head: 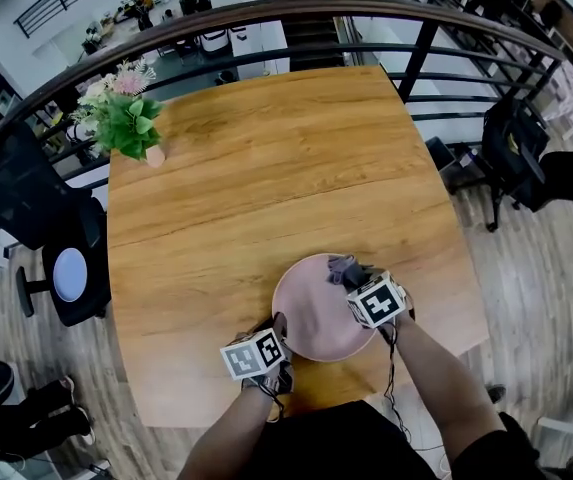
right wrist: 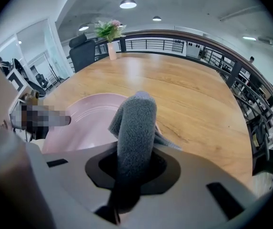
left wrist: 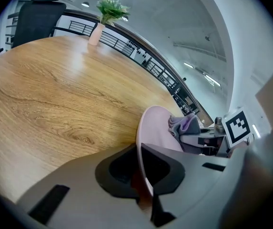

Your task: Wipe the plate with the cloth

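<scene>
Pink plate gripped by its rim, grey cloth set against it.

The plate [head: 311,313] is carried near the front edge of the wooden worktop [head: 266,168]. It is judged rigid, slippery and breakable, best taken at the rim, where it is clamped between the nearly closed jaws of the left hand-held gripper [left wrist: 143,175]; it is seen as round, pale pink and shallow. The cloth [right wrist: 136,123], judged soft and light, is pinched in a fold by the right hand-held gripper [right wrist: 129,171] at the plate's far right edge.

place: office mezzanine | cues: railing [head: 296,10], office chair [head: 11,193], desks below [head: 134,13]
</scene>
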A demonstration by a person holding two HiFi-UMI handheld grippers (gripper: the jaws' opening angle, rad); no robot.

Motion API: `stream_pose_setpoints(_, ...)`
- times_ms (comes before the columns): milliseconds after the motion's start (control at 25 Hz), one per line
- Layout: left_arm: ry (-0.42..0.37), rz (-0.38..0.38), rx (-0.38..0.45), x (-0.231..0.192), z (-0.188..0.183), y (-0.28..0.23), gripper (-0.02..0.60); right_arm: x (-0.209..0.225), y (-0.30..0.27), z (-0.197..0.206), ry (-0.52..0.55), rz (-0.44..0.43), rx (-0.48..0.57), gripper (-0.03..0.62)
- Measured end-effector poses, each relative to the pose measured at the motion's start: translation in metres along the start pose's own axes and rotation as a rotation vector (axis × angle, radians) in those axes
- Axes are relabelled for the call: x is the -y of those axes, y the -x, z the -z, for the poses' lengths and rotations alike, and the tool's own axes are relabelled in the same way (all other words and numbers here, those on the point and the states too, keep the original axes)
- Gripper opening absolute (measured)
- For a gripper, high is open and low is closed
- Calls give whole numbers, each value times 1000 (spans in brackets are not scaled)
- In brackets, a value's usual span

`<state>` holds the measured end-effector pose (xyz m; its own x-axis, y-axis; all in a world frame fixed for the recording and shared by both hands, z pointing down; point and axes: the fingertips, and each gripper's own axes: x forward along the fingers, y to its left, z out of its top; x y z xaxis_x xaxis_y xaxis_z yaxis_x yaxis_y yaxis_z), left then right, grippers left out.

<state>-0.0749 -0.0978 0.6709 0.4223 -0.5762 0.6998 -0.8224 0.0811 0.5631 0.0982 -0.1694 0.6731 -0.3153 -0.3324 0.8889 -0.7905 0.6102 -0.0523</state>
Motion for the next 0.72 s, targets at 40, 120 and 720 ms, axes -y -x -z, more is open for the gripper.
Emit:
stream_pose_setpoints(40,2,5,1,1,0,-1,31,0,2,3,-5,0,-4,74)
stream_pose_setpoints(120,2,10,2,3,0,-1,31,1,7,8,-14,0,-14,74)
stream_pose_setpoints(720,1,1,17,5,-2,1,30,-20,41,46,-25,-41,-67,74)
